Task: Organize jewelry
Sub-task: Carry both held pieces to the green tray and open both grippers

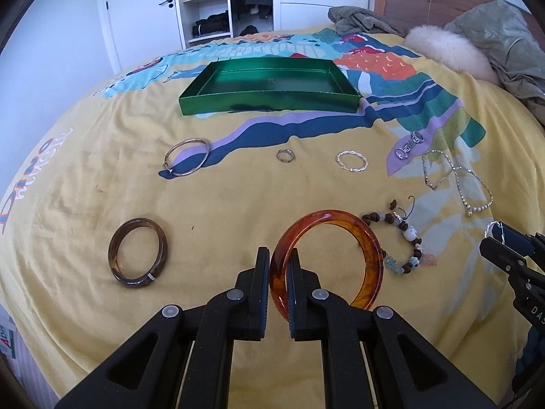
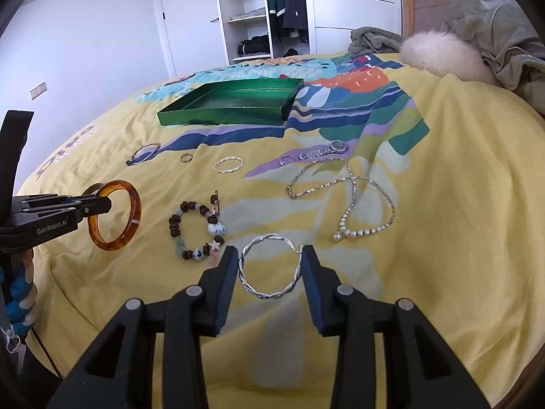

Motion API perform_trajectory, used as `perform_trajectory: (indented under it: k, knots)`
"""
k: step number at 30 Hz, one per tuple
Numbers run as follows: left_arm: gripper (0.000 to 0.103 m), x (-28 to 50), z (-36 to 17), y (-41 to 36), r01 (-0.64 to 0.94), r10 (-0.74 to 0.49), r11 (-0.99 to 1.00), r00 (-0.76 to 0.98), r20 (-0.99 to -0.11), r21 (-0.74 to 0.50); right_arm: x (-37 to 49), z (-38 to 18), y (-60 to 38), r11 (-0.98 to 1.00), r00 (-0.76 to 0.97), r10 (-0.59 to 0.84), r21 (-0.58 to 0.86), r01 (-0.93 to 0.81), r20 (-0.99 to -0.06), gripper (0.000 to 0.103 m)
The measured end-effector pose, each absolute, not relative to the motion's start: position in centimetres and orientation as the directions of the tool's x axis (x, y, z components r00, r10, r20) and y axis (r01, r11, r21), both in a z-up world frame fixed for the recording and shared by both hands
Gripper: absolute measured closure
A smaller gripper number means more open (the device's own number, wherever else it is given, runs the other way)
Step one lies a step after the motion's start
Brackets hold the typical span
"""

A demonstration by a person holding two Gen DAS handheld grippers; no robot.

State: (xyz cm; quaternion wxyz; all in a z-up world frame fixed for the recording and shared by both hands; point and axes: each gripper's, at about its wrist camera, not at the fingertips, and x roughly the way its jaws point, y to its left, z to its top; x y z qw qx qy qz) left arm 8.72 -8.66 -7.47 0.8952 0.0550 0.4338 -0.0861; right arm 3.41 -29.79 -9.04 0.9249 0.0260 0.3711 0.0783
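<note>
Left gripper (image 1: 279, 259) clamping amber bangle (image 1: 340, 228), right gripper (image 2: 269, 255) wide, holding silver twisted bangle (image 2: 269, 293)

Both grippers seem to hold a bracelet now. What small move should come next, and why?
Probably carry the amber bangle, pinched by the left gripper, forward to the green tray and release it there. The tray looks empty. The right gripper brackets the twisted silver bangle, so it can follow.
</note>
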Motion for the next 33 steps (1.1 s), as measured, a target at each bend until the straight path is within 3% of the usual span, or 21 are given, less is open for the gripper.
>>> perform_trajectory:
  k: [16,33]
  knots:
    - [0.094,10.1,-0.9,-5.8,0.184,-0.125,0.983,0.708,-0.696,0.011,4.6,-4.7,-27.6,0.980,0.753,0.193,0.082,-0.182,-0.630,0.067]
    - [0.094,18.7,5.6,0.0,0.107,-0.095,0.994,0.800,-0.592,-0.015,15.1,3.2,-24.1,0.973,0.807,0.223,0.072,-0.220,-0.547,0.067]
